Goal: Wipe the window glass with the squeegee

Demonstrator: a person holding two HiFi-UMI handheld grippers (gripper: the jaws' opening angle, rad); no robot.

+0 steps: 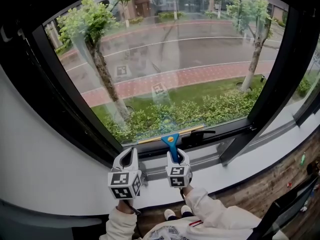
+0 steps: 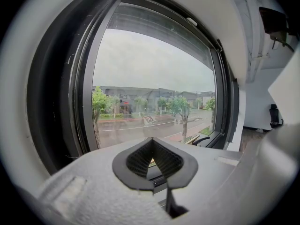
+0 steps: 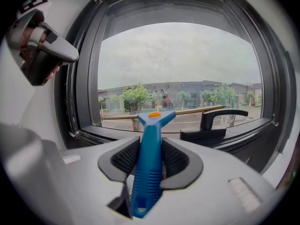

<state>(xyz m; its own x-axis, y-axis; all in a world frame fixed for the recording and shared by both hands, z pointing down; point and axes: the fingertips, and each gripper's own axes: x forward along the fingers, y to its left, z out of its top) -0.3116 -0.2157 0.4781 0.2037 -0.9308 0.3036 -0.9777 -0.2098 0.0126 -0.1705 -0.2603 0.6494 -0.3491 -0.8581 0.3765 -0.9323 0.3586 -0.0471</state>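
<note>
Sleeves: white, at the bottom edge of my head view, the right one fuller than the left.
Shoes: I see a pale pair on the dark floor between the sleeves.
Left gripper: held low in front of the white ledge, left of its partner. In its own view I see the tips meeting and nothing between the black pads, only a small gap behind the tips.
Right gripper: just beside the left one, pointing at the bottom edge of the window. I read the jaws as clamped on the blue handle.
Squeegee: the handle stands upright between the right jaws, with an orange dot near the top. Its long yellowish blade lies along the bottom edge of the glass, slanting up to the right.
Window handle: black, lying flat on the lower frame, just right of the squeegee head.
Frame: dark, wide on the left side. A dark post runs along the right edge.
Ledge: white, below the frame.
Glass: I catch faint reflections of the marker cubes on it.
Outside: a green hedge, a red brick path, a wet grey road, and a tree at the left.
</note>
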